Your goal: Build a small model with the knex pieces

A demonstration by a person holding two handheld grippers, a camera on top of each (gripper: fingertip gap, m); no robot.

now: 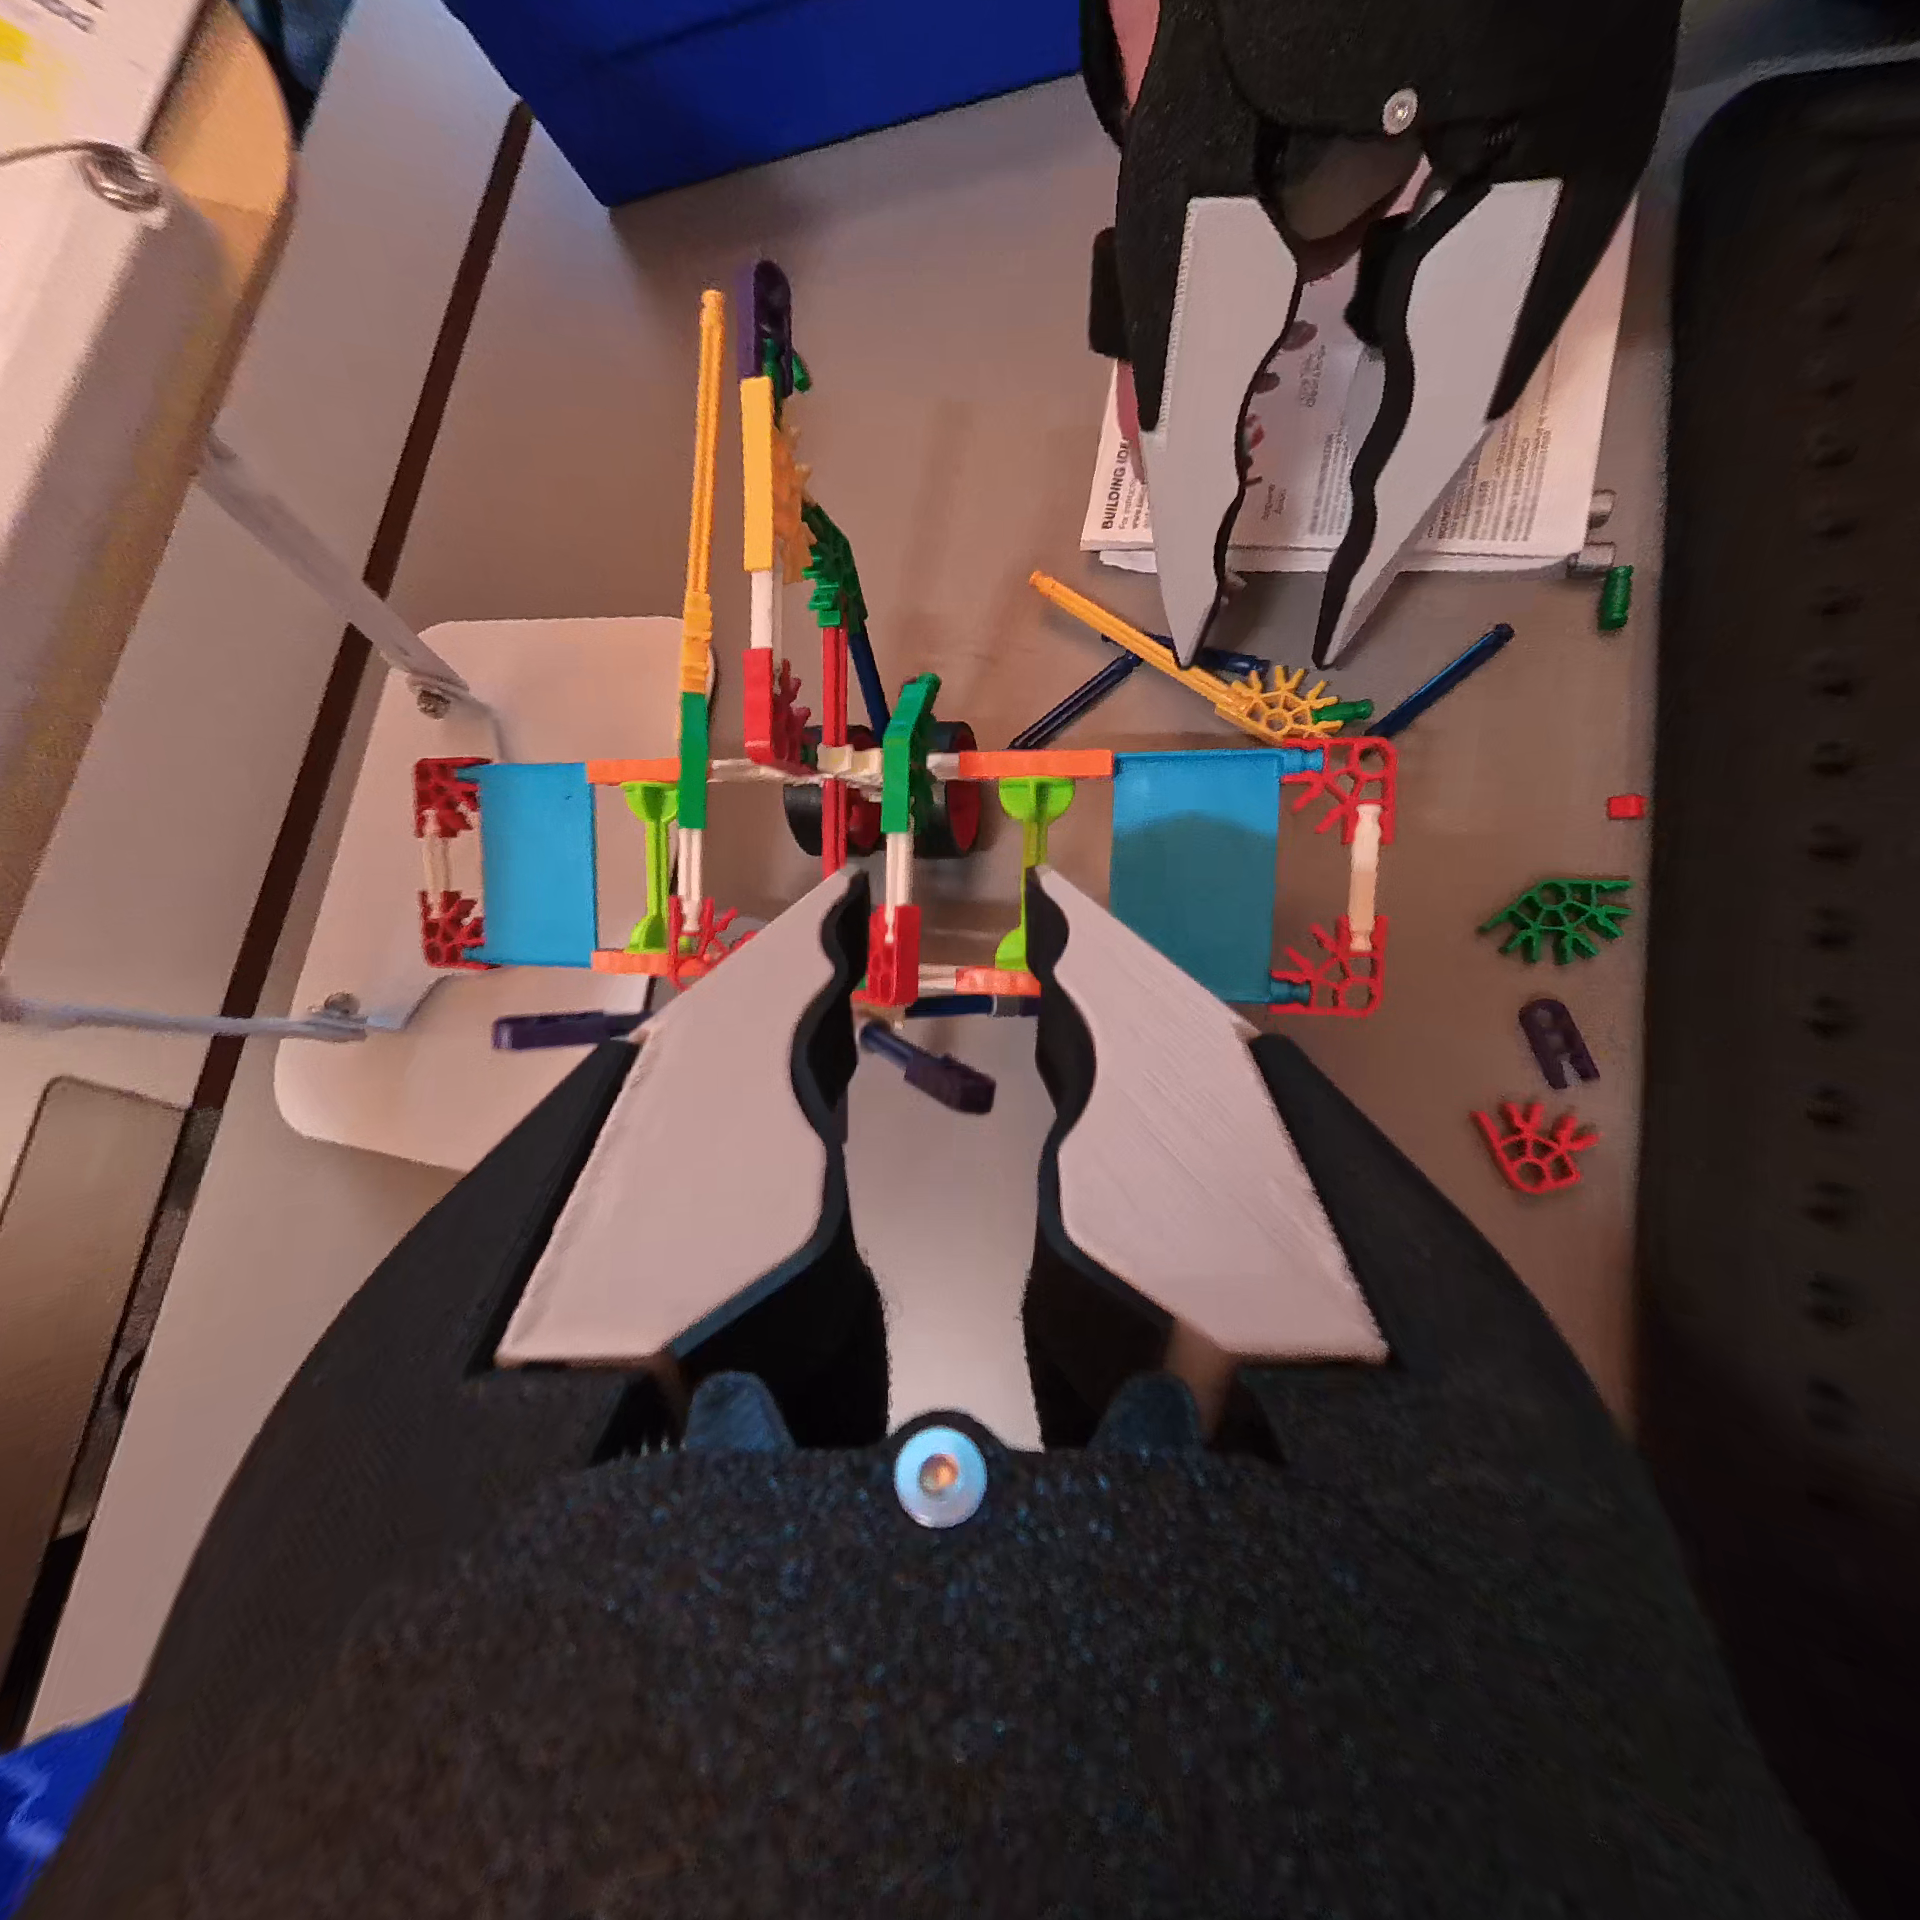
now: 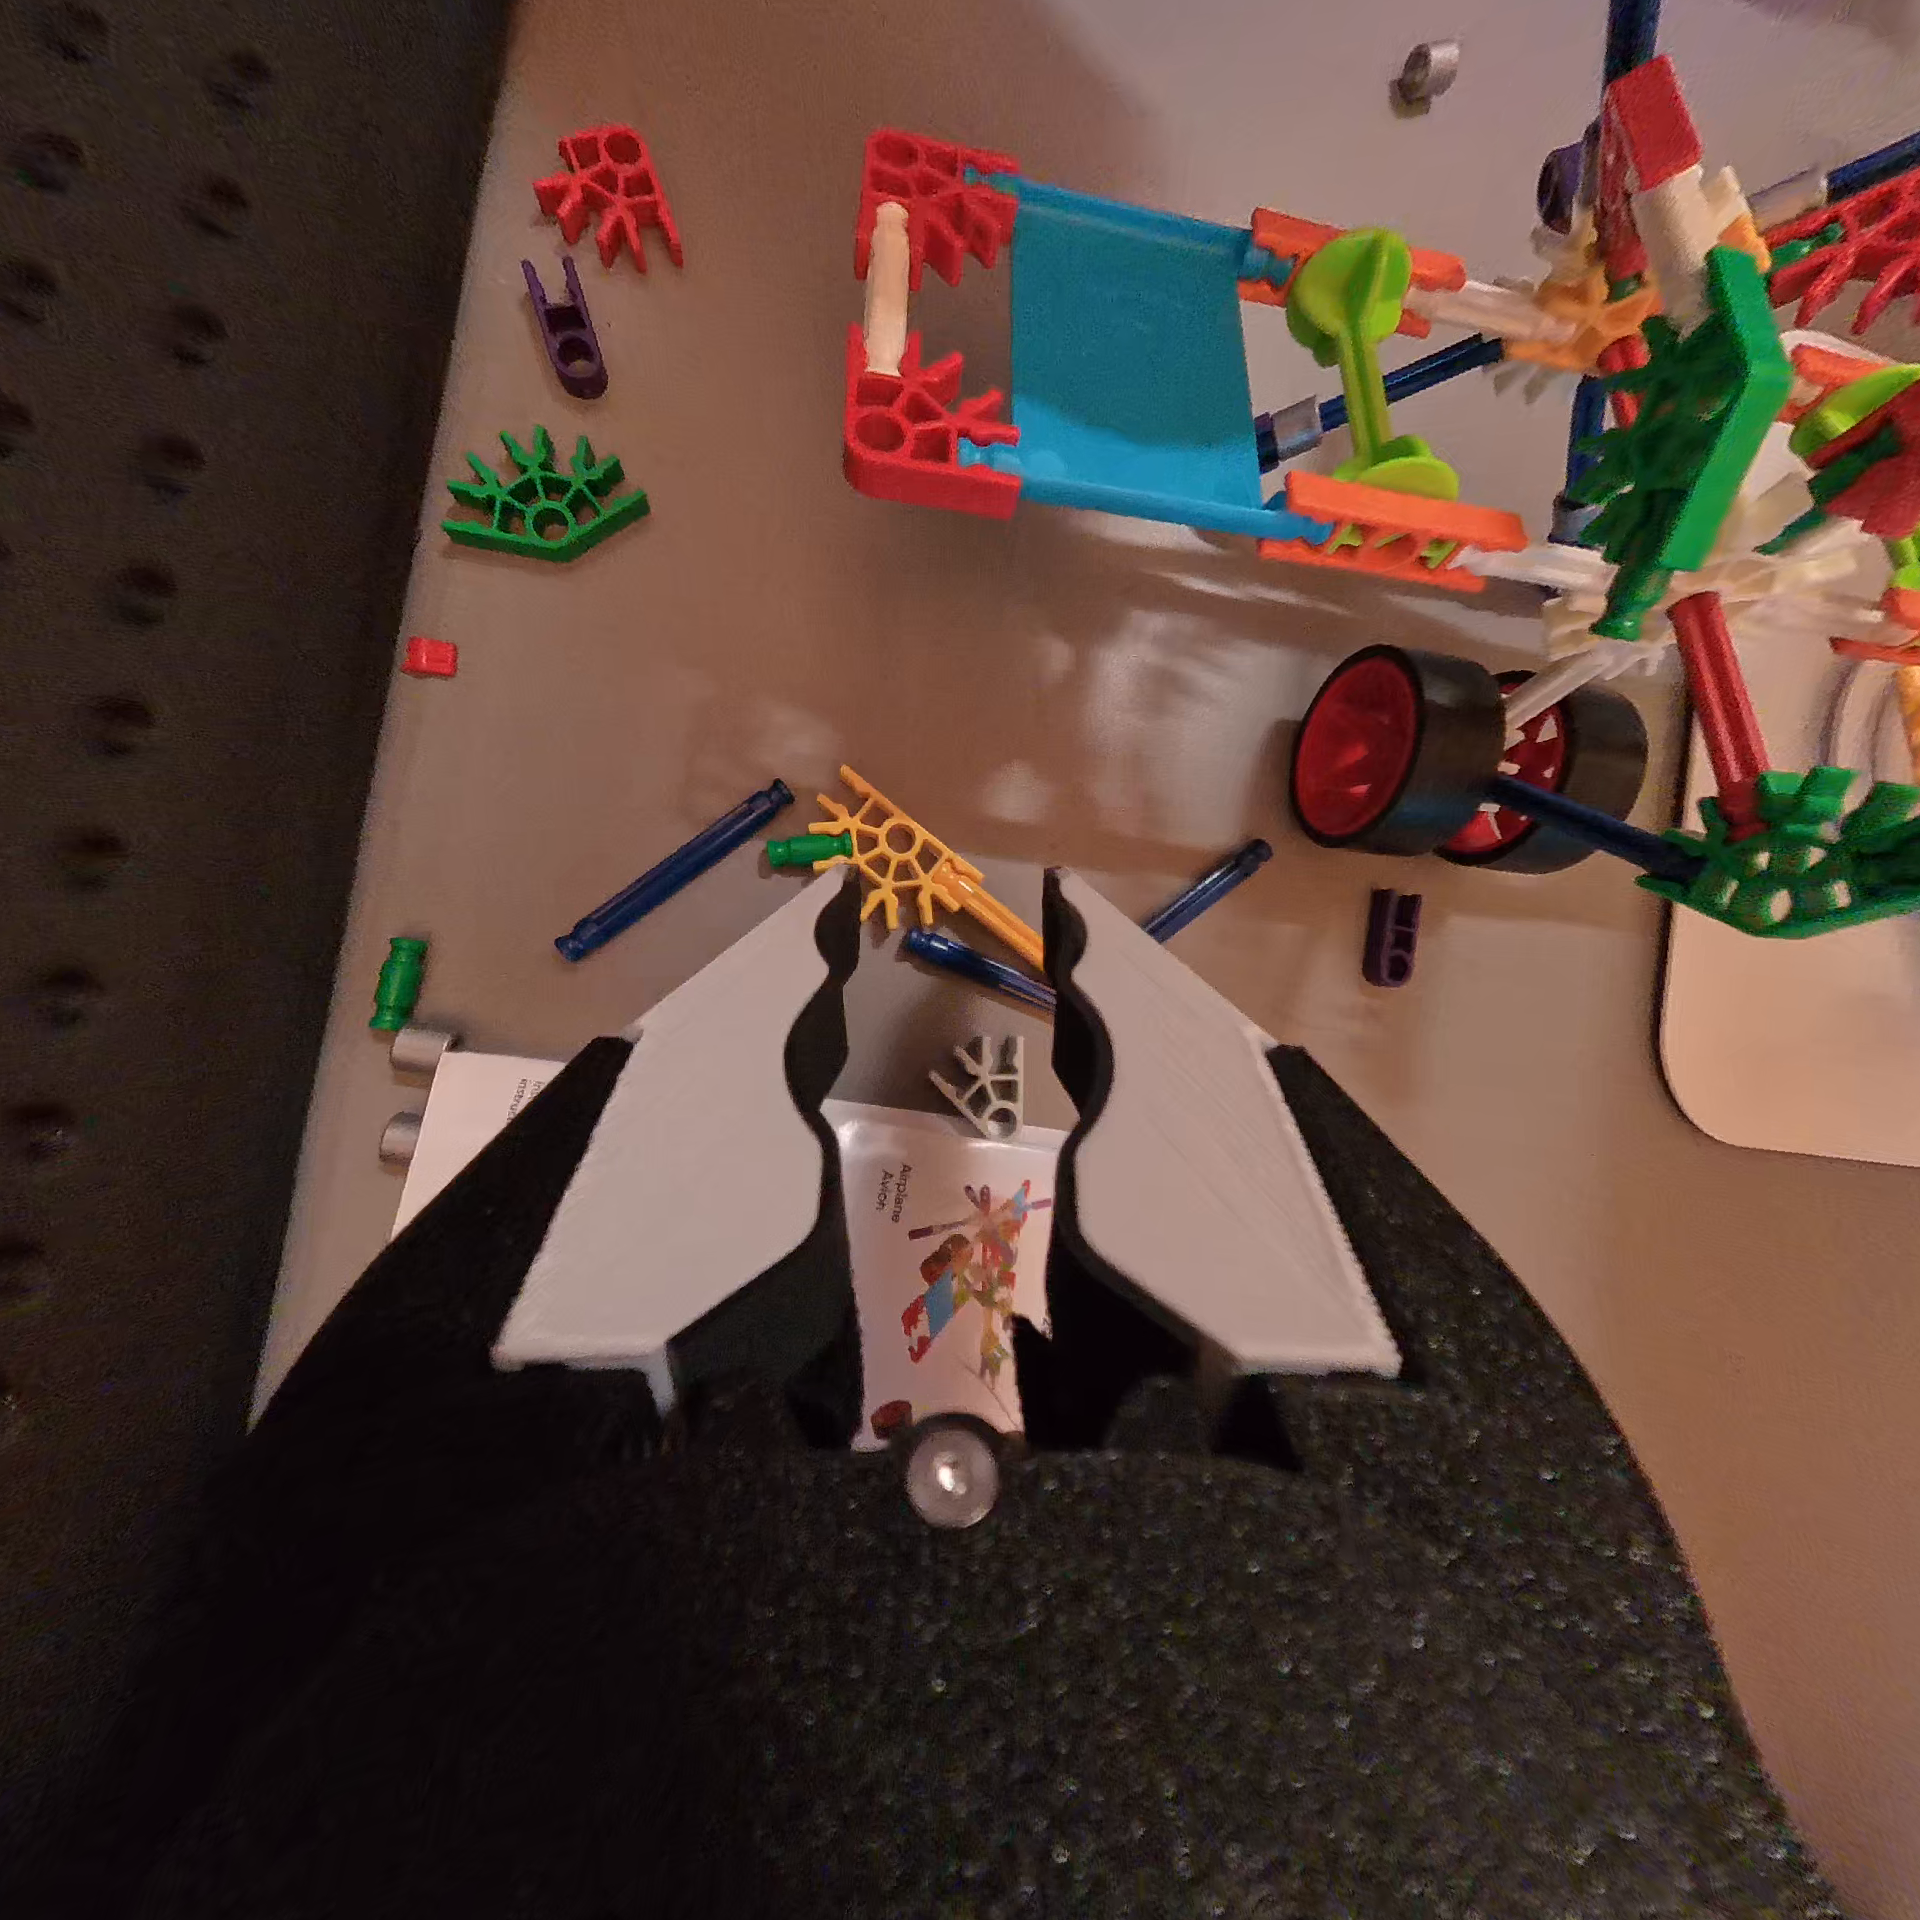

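my left gripper (image 1: 945,894) is parted to a medium gap, tips right at the near edge of the toy plane model (image 1: 894,821), straddling a short red-and-white rod bit in the model's middle; can't tell if the pads actually touch it, looks like gap on both sides. model sits on the tan table (image 1: 582,499), w/ blue wing panels (image 1: 1195,873) left & right, red corner connectors at the ends, black wheels w/ red hubs (image 2: 1455,769) underneath, yellow tail rods running away from me. my right gripper (image 2: 951,894) is also parted, holding nothing, tips hovering just over a yellow connector w/ rod (image 2: 904,868) and a couple of dark blue rods (image 2: 675,873) crossed beside it. under that gripper lies a white instruction sheet (image 2: 956,1278) w/ a gray connector (image 2: 982,1086) at its edge. loose bits off to my right near the table edge: green fan connector (image 1: 1558,914), purple clip (image 1: 1556,1042), red connector (image 1: 1532,1143), tiny red piece (image 1: 1626,805), small green rod (image 1: 1614,595). blue box (image 1: 779,83) at the far side, white plate (image 1: 416,1049) under the model's left wing.
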